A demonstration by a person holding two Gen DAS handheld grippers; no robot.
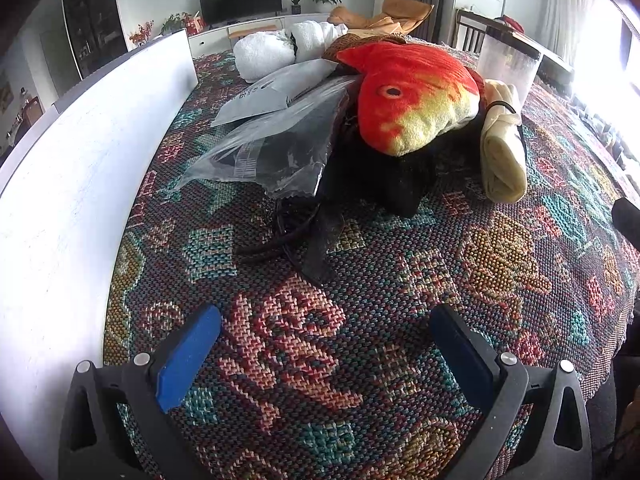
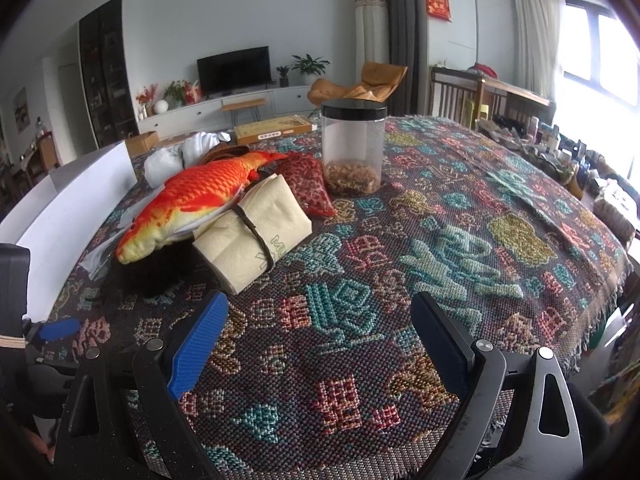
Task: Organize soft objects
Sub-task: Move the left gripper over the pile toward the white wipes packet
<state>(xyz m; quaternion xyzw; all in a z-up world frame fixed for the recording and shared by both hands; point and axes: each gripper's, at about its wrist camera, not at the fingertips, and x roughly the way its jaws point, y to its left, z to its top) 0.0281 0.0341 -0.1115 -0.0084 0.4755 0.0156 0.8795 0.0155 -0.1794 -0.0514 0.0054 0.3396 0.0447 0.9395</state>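
Observation:
A pile of soft things lies on the patterned tablecloth (image 1: 400,280). An orange plush fish (image 1: 412,92) (image 2: 200,196) rests on a black furry item (image 1: 384,176). A cream rolled cloth tied with a band (image 1: 502,148) (image 2: 252,232) lies to its right. White rolled towels (image 1: 280,48) (image 2: 180,156) sit behind. A clear plastic bag with dark contents (image 1: 276,152) lies at the left. A red patterned pouch (image 2: 306,184) sits behind the roll. My left gripper (image 1: 324,352) is open and empty, short of the pile. My right gripper (image 2: 320,340) is open and empty, over the cloth.
A white box wall (image 1: 80,168) (image 2: 68,208) runs along the table's left side. A clear jar with a black lid (image 2: 354,148) (image 1: 510,64) stands behind the pile. A flat yellow box (image 2: 274,128) lies at the far edge. Black cords (image 1: 288,232) trail from the pile.

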